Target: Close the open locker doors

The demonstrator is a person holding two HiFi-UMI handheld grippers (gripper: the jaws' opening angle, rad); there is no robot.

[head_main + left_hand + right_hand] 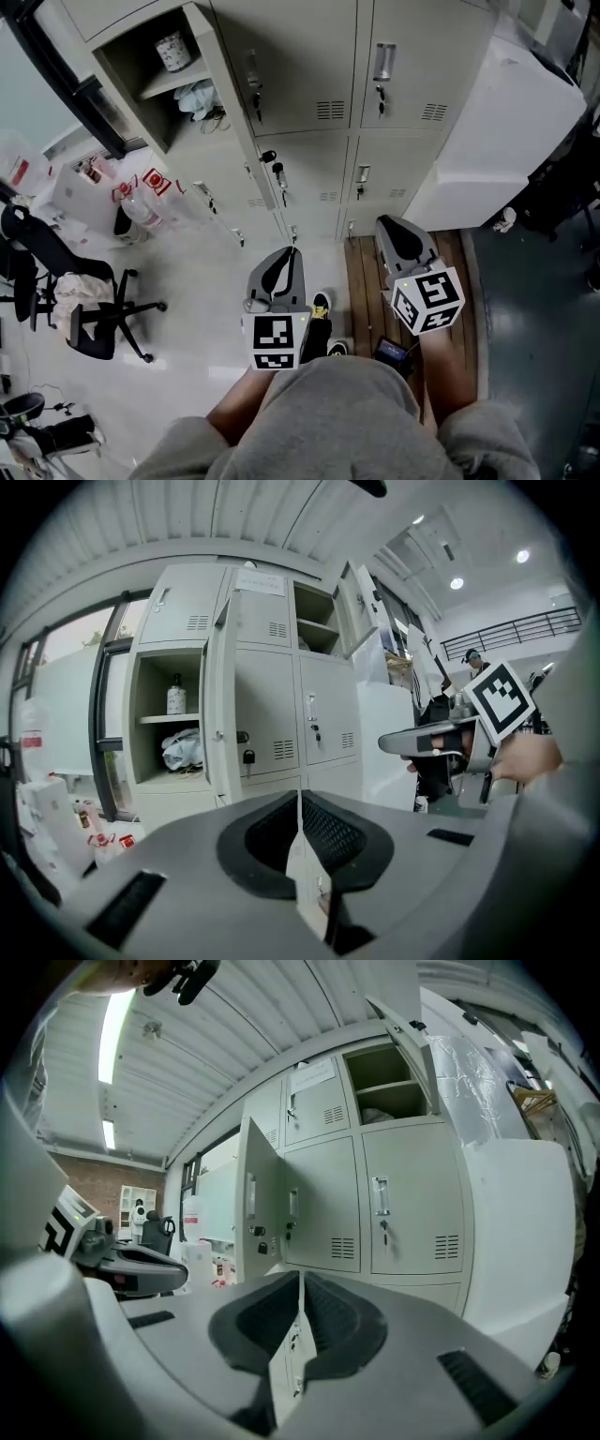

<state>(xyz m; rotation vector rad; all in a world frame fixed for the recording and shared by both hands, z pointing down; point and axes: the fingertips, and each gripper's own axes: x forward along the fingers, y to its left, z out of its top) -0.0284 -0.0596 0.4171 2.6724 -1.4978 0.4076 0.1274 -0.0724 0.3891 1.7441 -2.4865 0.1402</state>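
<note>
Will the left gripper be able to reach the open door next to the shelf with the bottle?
Probably yes. The left gripper, jaws shut, points toward the open door, and nothing stands between them in its own view. There is still a gap to cross, so it is not touching the door yet.

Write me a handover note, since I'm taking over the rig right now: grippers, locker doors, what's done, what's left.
The left gripper is shut and empty; the right gripper is shut and empty. Both are held short of the beige metal lockers, touching nothing.
Open: the left-column door, beside a compartment holding a bottle and a white bag, and the upper right door.
Done: neither open door touched yet.
Left: push both doors shut.
</note>
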